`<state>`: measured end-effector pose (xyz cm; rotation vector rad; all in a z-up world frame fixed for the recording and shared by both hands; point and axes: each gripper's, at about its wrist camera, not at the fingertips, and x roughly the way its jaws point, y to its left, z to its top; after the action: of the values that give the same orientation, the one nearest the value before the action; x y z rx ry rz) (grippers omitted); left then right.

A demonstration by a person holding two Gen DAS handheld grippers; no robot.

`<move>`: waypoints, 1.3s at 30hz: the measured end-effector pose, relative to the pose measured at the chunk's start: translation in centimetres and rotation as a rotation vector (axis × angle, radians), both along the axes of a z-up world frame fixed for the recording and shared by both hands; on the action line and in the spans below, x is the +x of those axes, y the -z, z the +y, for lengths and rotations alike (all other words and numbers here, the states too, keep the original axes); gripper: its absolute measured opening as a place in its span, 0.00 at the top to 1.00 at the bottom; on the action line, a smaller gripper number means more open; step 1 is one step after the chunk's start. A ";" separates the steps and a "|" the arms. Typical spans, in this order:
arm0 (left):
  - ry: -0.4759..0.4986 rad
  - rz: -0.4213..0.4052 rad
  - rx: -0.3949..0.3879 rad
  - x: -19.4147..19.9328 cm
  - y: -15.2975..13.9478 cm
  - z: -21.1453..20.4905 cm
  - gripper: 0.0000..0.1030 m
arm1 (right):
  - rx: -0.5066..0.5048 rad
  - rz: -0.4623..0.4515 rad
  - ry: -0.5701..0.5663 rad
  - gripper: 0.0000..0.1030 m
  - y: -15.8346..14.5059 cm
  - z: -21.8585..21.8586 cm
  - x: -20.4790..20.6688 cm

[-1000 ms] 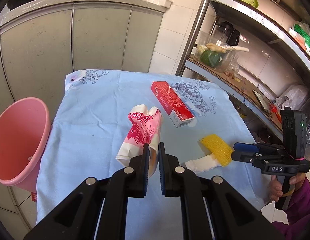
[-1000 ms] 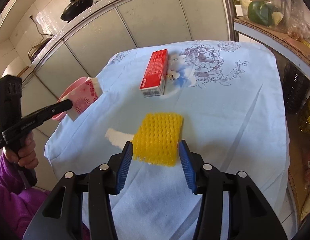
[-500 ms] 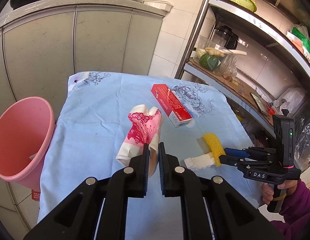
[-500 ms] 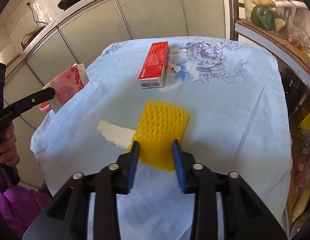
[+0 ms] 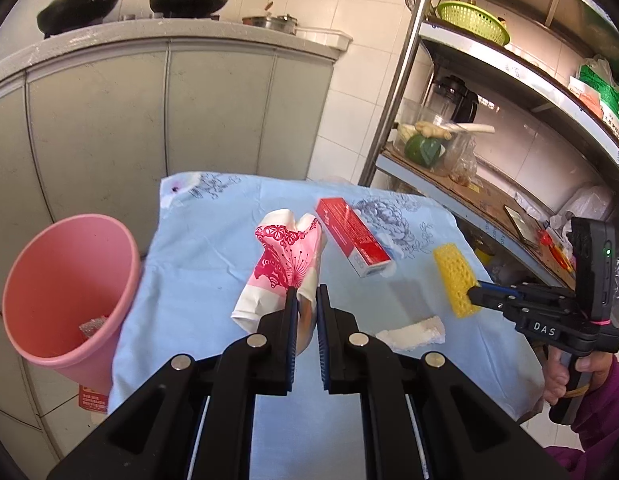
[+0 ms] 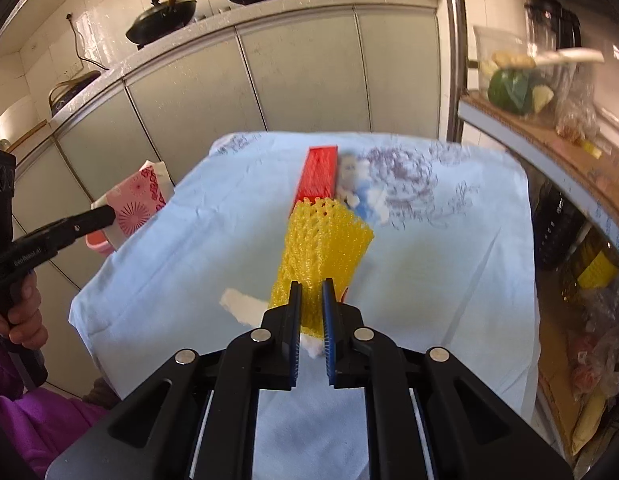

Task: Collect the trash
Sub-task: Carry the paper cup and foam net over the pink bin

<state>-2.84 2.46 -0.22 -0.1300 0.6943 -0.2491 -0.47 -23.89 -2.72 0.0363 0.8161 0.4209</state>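
The left gripper (image 5: 306,300) pinches the flattened paper cup (image 5: 283,268) above the cloth (image 5: 197,264). The right gripper (image 6: 311,292), jaws just closed, clamps the yellow foam net (image 6: 321,240), lifted off the cloth.

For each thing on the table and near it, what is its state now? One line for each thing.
Left gripper: shut on the paper cup.
Paper cup: crushed, held.
Right gripper: jaws just closed, shut on the yellow foam net.
Yellow foam net: squeezed, lifted off the cloth.
Red box: lying flat, untouched.
White scrap: lying on the cloth.
Pink bin: open, tilted, something small inside.
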 end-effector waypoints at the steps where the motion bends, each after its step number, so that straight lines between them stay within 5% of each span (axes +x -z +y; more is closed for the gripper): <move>1: -0.014 -0.017 0.004 -0.3 -0.3 0.2 0.92 | -0.005 -0.019 -0.006 0.90 -0.5 0.5 0.1; 20: -0.371 -0.179 0.097 -3.6 -4.1 10.3 0.92 | 0.081 -0.164 -0.345 0.90 -5.9 18.0 3.9; 39: -0.546 -0.031 0.072 -0.4 1.8 18.5 0.92 | 0.062 -0.030 -0.499 0.90 -0.9 32.5 8.3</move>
<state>-3.22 21.01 -2.06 -0.2398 0.6117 0.2961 7.86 8.63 -1.87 -0.1187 0.7792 0.9152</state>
